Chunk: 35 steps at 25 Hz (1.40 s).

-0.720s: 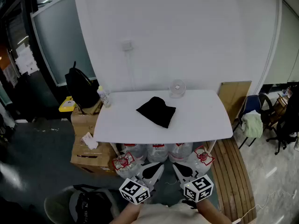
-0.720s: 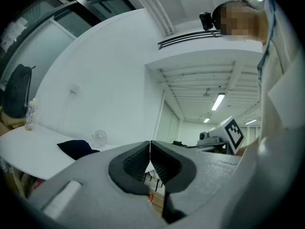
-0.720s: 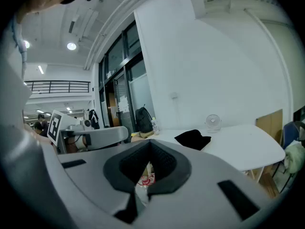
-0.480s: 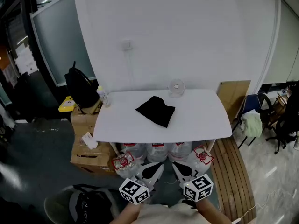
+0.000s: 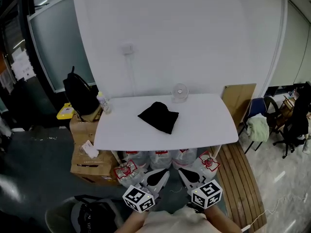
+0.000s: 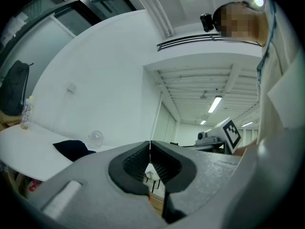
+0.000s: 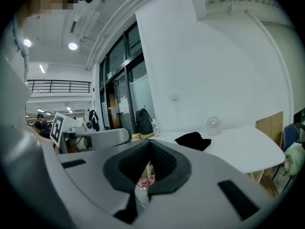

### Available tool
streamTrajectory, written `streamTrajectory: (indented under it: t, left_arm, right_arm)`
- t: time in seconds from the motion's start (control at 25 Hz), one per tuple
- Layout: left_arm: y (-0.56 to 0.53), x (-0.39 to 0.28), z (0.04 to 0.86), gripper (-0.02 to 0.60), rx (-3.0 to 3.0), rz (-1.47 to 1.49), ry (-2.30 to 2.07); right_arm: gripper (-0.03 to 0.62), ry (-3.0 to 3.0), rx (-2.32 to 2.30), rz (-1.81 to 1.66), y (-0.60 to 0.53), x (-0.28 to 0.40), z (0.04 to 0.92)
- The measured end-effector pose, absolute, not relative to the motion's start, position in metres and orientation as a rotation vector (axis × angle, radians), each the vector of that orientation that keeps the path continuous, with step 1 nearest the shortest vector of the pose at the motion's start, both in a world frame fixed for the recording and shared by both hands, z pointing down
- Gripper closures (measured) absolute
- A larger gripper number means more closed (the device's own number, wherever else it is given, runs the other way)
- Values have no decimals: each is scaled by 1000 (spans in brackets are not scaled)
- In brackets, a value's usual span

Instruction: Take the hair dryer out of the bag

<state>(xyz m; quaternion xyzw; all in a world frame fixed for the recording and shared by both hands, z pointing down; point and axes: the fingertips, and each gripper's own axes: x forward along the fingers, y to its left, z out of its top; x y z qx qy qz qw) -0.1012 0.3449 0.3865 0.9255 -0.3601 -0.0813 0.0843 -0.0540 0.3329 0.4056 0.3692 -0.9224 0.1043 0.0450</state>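
Observation:
A black cloth bag point(image 5: 158, 117) lies in the middle of the white table point(image 5: 204, 130); it also shows as a dark lump in the left gripper view point(image 6: 71, 149) and the right gripper view point(image 7: 193, 140). No hair dryer is visible. My left gripper point(image 5: 164, 172) and right gripper point(image 5: 181, 172) are held side by side low in front of the table's near edge, well short of the bag. Both are shut with nothing between the jaws point(image 6: 149, 149) point(image 7: 149, 149).
A small white fan point(image 5: 179, 92) stands at the table's back edge, a bottle point(image 5: 102, 102) at its left corner. Water jugs point(image 5: 160, 160) sit under the table. Cardboard boxes point(image 5: 85, 152) and a black backpack point(image 5: 77, 93) are left; a wooden bench point(image 5: 243, 178) is right.
The view has shifted slightly, so the table and bag sit a little further left and lower in the head view. Both grippers hold the same pose, still shut.

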Motion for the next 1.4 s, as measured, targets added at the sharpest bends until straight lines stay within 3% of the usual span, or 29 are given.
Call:
streamTrajectory:
  t: [0.52, 1.4]
  left_arm:
    - [285, -98, 405, 569, 2740, -198, -1044]
    - [48, -54, 442, 569, 2639, -51, -1150]
  right_arm:
    - [576, -2804, 1176, 413, 268, -41, 424]
    - [576, -2802, 975, 461, 25, -5, 447]
